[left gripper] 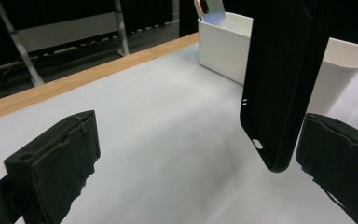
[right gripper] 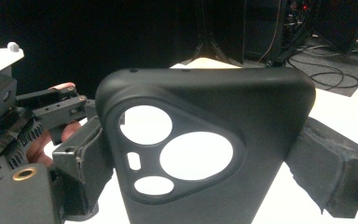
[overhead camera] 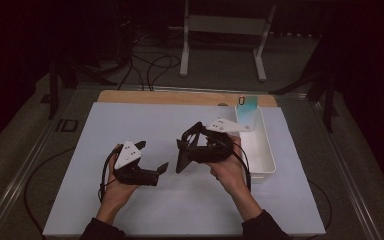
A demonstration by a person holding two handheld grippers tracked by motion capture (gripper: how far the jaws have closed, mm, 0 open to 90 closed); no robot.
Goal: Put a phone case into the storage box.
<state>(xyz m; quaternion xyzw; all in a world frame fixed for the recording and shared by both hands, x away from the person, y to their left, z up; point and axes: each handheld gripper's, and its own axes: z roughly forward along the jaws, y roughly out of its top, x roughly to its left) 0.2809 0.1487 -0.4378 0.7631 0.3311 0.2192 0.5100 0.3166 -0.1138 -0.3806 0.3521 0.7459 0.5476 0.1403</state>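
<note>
While the right hand-held gripper [overhead camera: 190, 145] clamps the matte black rubbery phone case [overhead camera: 186, 150] above mid-worktop [overhead camera: 130, 210], the spread-jawed left hand-held gripper [overhead camera: 157, 170] should approach its lower edge squarely.

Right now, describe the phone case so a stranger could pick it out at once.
Start at the white mat covering the table, then find the right gripper held above its middle, left of the white bin. Clamped between its jaws is the phone case: a thin matte black shell with a rounded-triangle camera opening holding several round holes, unlike the pale phone standing in the bin.
</note>
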